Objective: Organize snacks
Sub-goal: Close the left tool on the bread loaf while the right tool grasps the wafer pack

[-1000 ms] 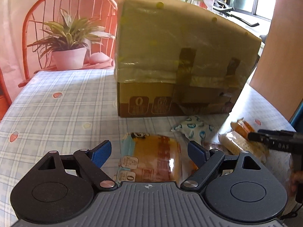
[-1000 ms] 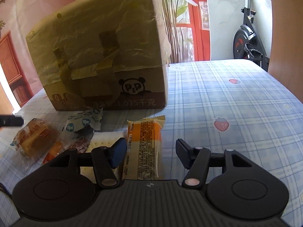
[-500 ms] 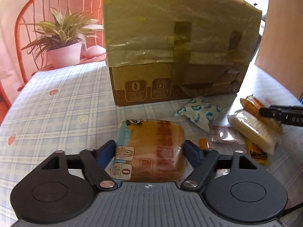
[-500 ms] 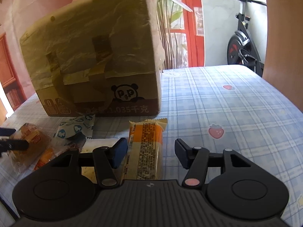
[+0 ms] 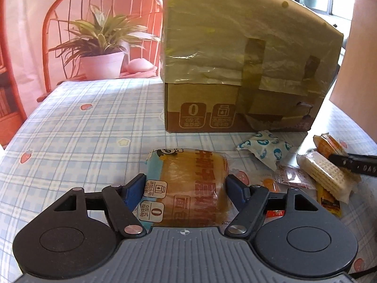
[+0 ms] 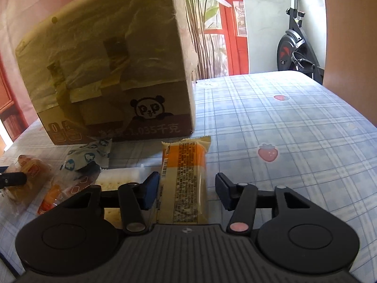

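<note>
1. Left gripper (image 5: 185, 184): jaws just closed in, now pinching the bread pack (image 5: 188, 188) lying on the table (image 5: 82, 127).
2. Right gripper (image 6: 186, 186): jaws closing around the orange bar (image 6: 185, 179); left pad touching, right still apart.
3. Box (image 5: 235, 59) just behind; both lifts seemingly next.

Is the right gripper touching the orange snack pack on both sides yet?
Apart on one side. In the right wrist view, the right gripper has been closing around the orange snack pack, but checked tablecloth shows between the pack and one finger.
</note>
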Tool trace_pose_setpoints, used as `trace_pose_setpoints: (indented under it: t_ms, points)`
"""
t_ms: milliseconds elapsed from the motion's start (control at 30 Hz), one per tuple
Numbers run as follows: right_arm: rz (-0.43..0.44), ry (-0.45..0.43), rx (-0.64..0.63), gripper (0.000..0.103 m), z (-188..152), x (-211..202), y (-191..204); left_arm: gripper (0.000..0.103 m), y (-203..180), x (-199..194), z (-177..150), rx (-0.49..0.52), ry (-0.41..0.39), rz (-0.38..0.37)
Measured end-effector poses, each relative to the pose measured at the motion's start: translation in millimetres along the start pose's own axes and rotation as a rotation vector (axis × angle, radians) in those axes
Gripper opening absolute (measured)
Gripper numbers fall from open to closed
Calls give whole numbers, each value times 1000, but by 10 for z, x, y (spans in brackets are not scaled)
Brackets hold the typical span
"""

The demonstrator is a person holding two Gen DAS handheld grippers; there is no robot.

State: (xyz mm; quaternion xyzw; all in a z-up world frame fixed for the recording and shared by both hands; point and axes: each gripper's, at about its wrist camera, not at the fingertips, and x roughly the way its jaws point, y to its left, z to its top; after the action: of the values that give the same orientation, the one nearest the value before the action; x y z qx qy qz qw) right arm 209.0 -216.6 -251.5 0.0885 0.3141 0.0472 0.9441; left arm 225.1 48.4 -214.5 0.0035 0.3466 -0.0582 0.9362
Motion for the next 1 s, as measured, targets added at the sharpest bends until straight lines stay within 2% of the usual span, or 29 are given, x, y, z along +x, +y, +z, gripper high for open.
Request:
trace_pose_setpoints:
  t_ms: [133,400,1000]
  points:
    - [-50,10,-69,51,-16,26,119,77,-21,19,14,-1,4,7]
    - [-69,10,-92,51,-37,37,154,80,44,49,-11,-38,20,-16]
    - [-56,4,-73,51,-38,25,116,75,61,-14,-16,-71,21,-51]
